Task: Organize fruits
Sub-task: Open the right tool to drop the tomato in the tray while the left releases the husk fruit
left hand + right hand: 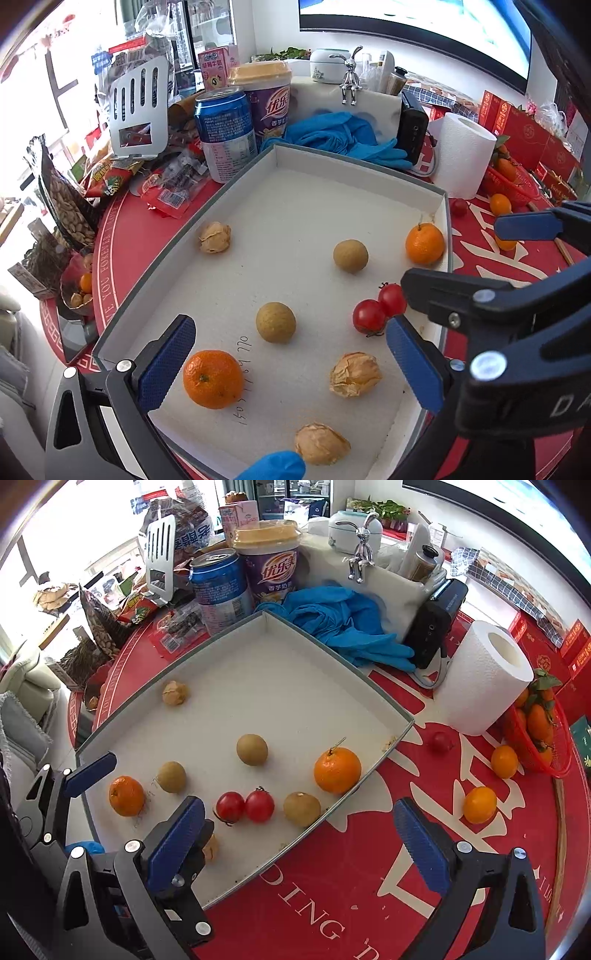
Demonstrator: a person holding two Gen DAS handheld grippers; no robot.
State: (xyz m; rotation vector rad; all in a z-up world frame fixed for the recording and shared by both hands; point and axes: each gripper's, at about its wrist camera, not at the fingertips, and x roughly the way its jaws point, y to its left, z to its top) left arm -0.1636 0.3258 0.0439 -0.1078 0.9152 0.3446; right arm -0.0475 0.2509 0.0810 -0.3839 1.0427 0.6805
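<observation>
Fruits lie scattered in the tray point(384, 705) on the table point(369, 886); paper roll point(480, 679) stands right of it.

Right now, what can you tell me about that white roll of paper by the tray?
The paper roll is white and softly embossed, with a hollow core open at the top. It stands upright on the red tablecloth, just beyond the tray's far right corner, beside the red mesh basket. Neither gripper is near it.

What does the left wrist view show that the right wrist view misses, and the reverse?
Left wrist only: two papery husked fruits at the tray's near end. Right wrist only: a third brown round fruit beside the cherry tomatoes, hidden behind the right gripper in the left view. Shared: the white tray, two oranges inside, both tomatoes, the blue can, the paper roll.
</observation>
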